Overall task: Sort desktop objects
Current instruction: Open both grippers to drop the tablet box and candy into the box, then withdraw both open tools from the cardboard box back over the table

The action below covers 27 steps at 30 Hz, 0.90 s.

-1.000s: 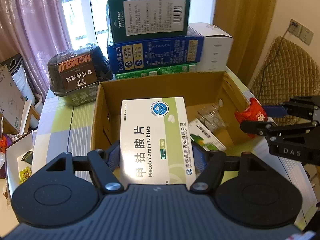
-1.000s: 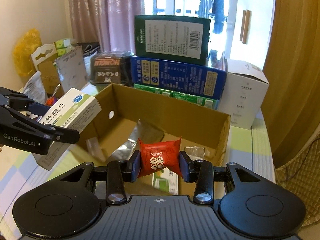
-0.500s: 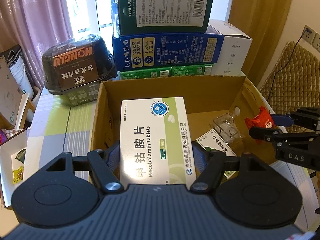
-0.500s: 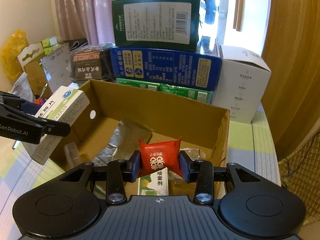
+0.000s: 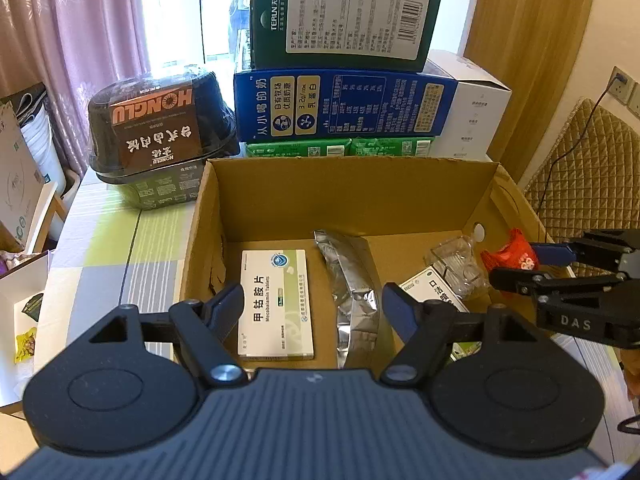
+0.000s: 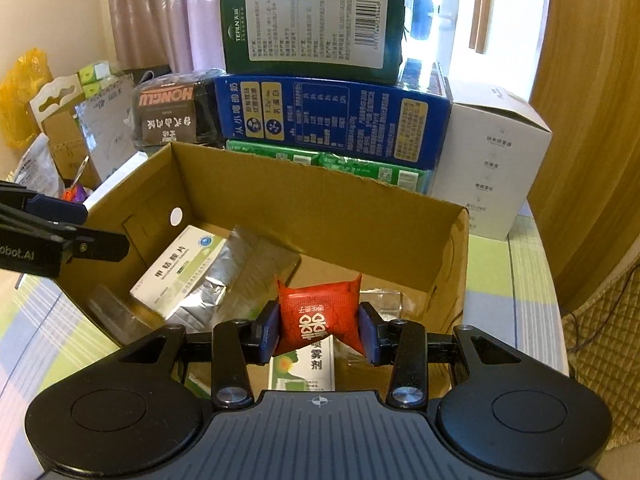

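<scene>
Left hand-held gripper (image 5: 313,305): jaws spread wide, nothing between them, hovering over the near left part of the carton (image 5: 352,184). Directly below the gap lies the tablet box (image 5: 276,304), flat on the carton floor, label up, near the left wall. I count that item as sorted.

Right hand-held gripper (image 6: 319,330): clamped on the red sachet (image 6: 320,312), pads pressing both its sides. It hangs over the near right part of the carton, above the spray box (image 6: 310,364), not touching the floor as far as I can tell. In the left view the same sachet (image 5: 514,254) shows just at the right wall, so it is inside or right at the rim line; release not yet made.

Already in the carton:
- tablet box
- foil pouch (image 5: 352,292), lying lengthwise down the middle, touching or just beside the tablet box
- clear blister (image 5: 456,260), right rear
- spray box, right front, partly hidden by my own gripper

Left to do, in my judgement: open the right jaws so the sachet drops among the right-hand items. After that, whatever loose small things remain on the worktop (image 5: 120,248). I see a small yellow packet (image 5: 26,344) at far left, off to the side in a white tray; whether it belongs to the task I cannot tell. The stacked boxes behind the carton look like background.
</scene>
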Each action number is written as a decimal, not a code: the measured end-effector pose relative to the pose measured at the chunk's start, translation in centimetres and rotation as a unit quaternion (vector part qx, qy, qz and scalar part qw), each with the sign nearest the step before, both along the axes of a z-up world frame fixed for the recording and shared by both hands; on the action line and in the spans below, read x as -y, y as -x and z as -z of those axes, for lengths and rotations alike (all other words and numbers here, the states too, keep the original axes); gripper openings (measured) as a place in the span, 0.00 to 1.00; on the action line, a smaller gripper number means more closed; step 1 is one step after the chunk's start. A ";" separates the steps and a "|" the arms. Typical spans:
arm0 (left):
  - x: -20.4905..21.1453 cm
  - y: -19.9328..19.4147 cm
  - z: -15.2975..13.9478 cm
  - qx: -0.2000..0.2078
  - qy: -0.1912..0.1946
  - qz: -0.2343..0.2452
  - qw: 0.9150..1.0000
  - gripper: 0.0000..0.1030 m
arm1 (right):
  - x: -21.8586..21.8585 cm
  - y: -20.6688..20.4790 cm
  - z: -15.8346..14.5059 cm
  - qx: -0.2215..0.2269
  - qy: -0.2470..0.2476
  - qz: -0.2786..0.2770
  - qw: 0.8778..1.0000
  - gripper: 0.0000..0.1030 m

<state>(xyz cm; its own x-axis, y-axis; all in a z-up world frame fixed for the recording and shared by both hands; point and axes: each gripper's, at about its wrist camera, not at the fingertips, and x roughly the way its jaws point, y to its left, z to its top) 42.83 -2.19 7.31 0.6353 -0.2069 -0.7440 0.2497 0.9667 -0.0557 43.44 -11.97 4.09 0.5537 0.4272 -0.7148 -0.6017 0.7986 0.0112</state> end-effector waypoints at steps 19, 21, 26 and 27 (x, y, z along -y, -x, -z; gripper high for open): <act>-1.1 7.3 -1.2 0.006 -0.003 0.004 1.000 0.72 | 0.8 5.4 -2.8 0.030 0.005 -0.016 0.999 0.66; -1.1 8.7 -1.5 0.009 -0.002 0.001 1.000 0.74 | 1.2 6.8 -3.3 0.031 0.004 -0.018 0.999 0.67; -1.4 12.9 -1.9 0.015 0.002 -0.004 1.000 0.80 | 2.7 10.7 -4.1 0.031 -0.005 -0.022 0.999 0.73; -1.5 13.6 -1.9 0.016 0.001 -0.004 1.000 0.80 | 3.0 11.6 -4.1 0.030 -0.005 -0.025 0.999 0.75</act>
